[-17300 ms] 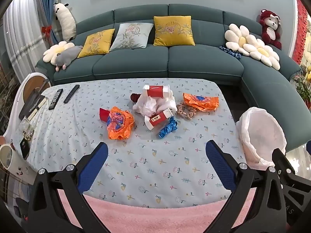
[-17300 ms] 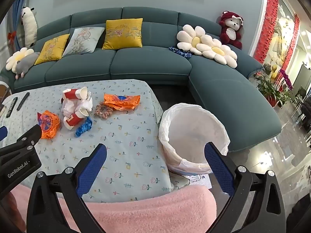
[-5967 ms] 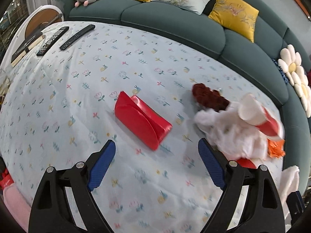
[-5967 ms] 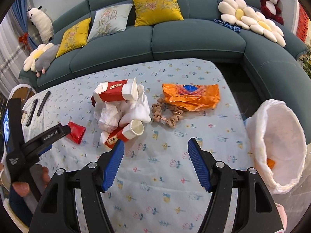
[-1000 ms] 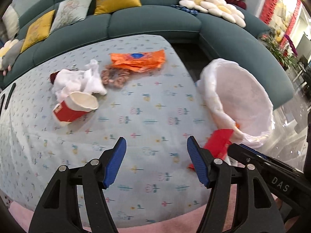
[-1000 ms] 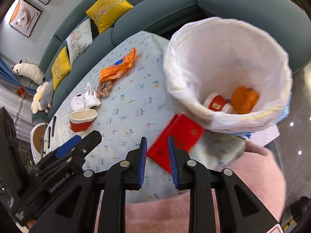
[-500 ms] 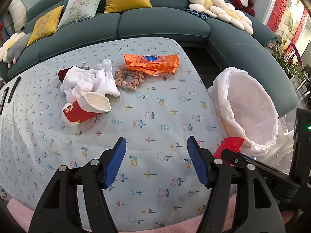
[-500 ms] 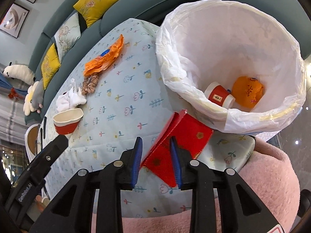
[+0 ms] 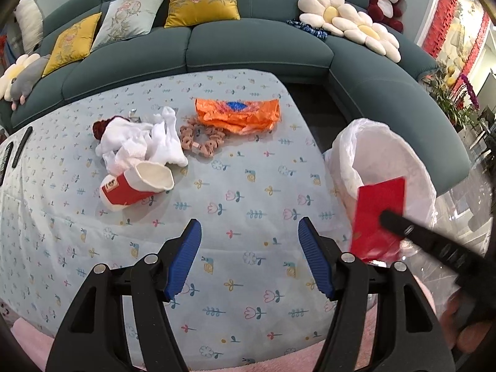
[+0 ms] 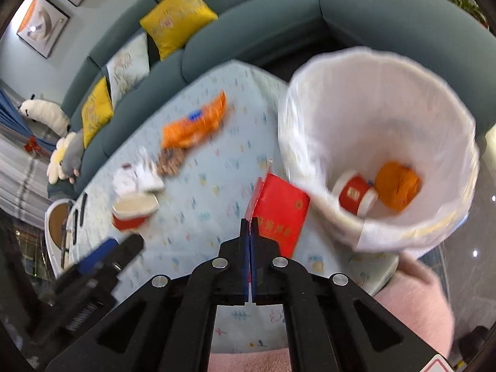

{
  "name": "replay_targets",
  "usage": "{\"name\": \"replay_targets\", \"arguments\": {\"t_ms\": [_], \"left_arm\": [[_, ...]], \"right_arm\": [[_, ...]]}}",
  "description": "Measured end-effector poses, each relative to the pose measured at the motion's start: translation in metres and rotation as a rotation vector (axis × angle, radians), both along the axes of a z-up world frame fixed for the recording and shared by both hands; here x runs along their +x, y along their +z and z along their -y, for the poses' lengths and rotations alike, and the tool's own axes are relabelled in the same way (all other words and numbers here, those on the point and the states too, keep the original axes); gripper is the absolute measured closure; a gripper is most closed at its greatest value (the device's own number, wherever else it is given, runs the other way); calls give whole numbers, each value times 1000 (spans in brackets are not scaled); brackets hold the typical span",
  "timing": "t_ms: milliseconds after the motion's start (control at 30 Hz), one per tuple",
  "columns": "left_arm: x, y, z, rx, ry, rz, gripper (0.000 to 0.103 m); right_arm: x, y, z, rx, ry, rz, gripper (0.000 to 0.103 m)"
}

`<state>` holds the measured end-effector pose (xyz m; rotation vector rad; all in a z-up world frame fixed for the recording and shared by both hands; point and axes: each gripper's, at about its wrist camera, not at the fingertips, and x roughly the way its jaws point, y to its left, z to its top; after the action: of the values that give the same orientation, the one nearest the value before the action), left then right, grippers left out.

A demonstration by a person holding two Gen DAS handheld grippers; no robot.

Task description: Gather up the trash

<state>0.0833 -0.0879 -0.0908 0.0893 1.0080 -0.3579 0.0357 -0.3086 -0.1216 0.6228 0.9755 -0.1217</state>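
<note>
My right gripper [image 10: 250, 226] is shut on a flat red packet [image 10: 280, 214] and holds it at the near rim of the white-lined trash bin [image 10: 403, 102]. In the left wrist view the red packet [image 9: 379, 217] hangs in front of the bin [image 9: 412, 161]. The bin holds a red paper cup [image 10: 355, 197] and an orange wrapper [image 10: 398, 190]. My left gripper [image 9: 249, 259] is open and empty above the table's front part. On the table lie a red paper cup [image 9: 136, 186], white tissues [image 9: 139, 145], a brown ring chain [image 9: 201, 139] and an orange bag [image 9: 238, 114].
The table [image 9: 248, 279] has a light blue flowered cloth. A teal sofa [image 9: 248, 40] with cushions curves behind it and to the right. Remote controls [image 9: 21, 145] lie at the table's far left edge. A pink cloth [image 10: 415, 310] lies below the bin.
My right gripper has closed fully on the red packet and turned it upright against the bin's rim. My left gripper has drawn back slightly and stays open.
</note>
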Motion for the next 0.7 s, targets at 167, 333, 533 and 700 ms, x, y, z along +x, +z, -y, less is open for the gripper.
{"name": "replay_targets", "arguments": {"t_ms": [167,333,533,700], "left_arm": [[4,11,1,-24,10,18,41],[8,14,-3,-33,27,25,41],[16,10,-18,-25,91,16,27],[24,6,-37,-17,147,10,25]], "right_arm": [[2,35,29,-103,-57,57,102],[5,44,53,-171,-109,54,97],[0,47,57,-188,-148,62,72],[5,42,34,-173,-97,68,69]]}}
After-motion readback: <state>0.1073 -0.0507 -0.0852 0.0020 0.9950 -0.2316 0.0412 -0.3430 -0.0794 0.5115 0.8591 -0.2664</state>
